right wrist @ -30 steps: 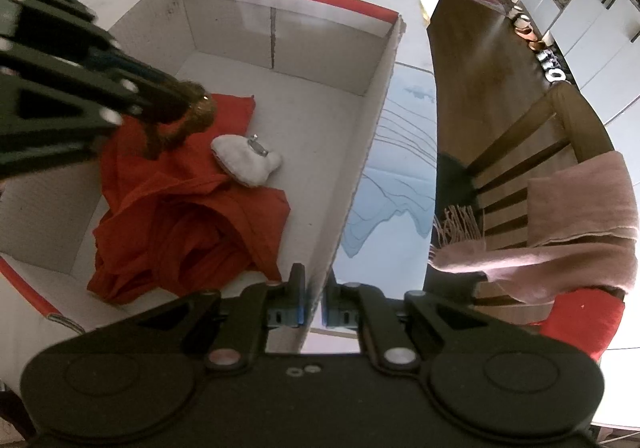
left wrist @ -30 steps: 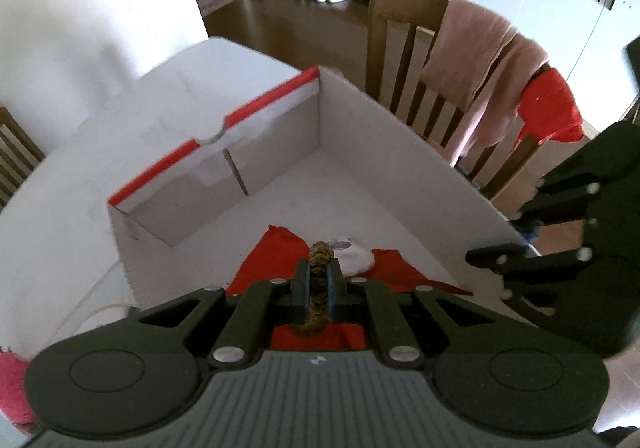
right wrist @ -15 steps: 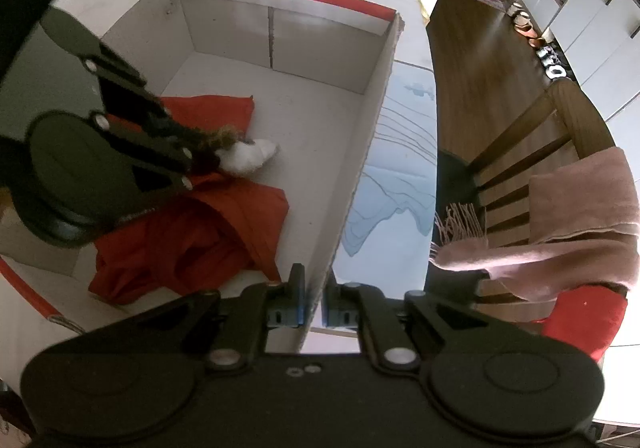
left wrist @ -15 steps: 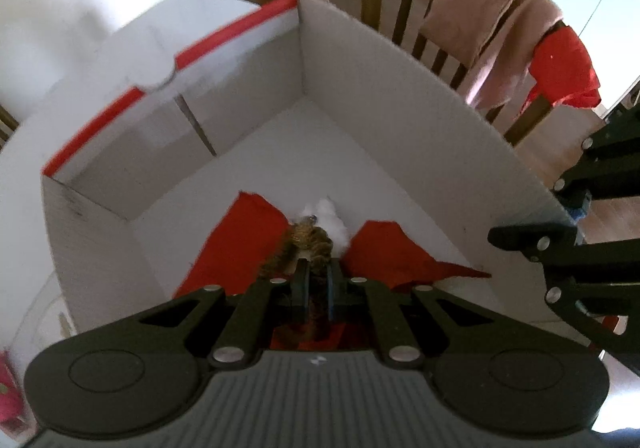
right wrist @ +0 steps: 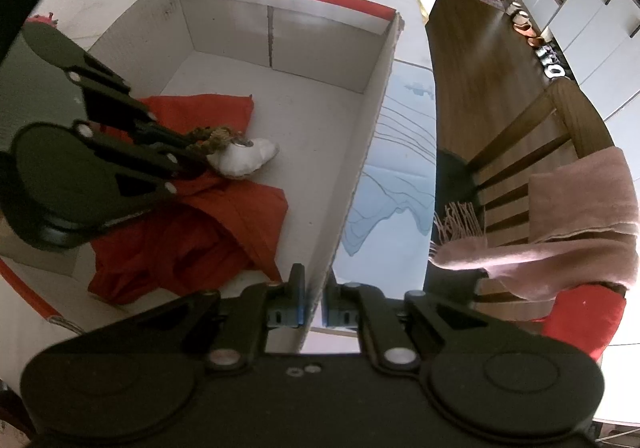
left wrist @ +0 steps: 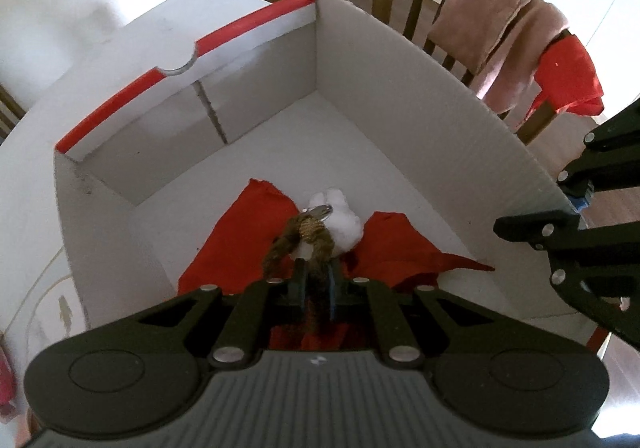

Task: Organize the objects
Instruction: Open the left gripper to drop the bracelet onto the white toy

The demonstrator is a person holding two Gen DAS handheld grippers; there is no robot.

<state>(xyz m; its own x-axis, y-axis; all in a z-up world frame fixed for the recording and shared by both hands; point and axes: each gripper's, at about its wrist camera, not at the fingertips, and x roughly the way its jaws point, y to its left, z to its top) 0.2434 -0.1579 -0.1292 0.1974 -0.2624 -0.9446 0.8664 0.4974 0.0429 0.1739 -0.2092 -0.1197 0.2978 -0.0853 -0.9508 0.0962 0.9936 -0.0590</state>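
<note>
Left tongs (left wrist: 315, 280) opening around braided rope (left wrist: 308, 238) (inside box (left wrist: 420, 96)).

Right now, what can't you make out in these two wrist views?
- Left wrist: the braided rope's lower end, hidden between the left gripper fingers, whose jaws are opening.
- Left wrist: near part of the red cloth, covered by the gripper body.
- Right wrist: the box wall's near edge, hidden behind the right gripper.
- Both: the white pouch's metal clasp, too small.

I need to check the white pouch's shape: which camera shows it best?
The right wrist view: the white pouch lies side-on, nearly whole. In the left wrist view the braided rope covers part of it.
</note>
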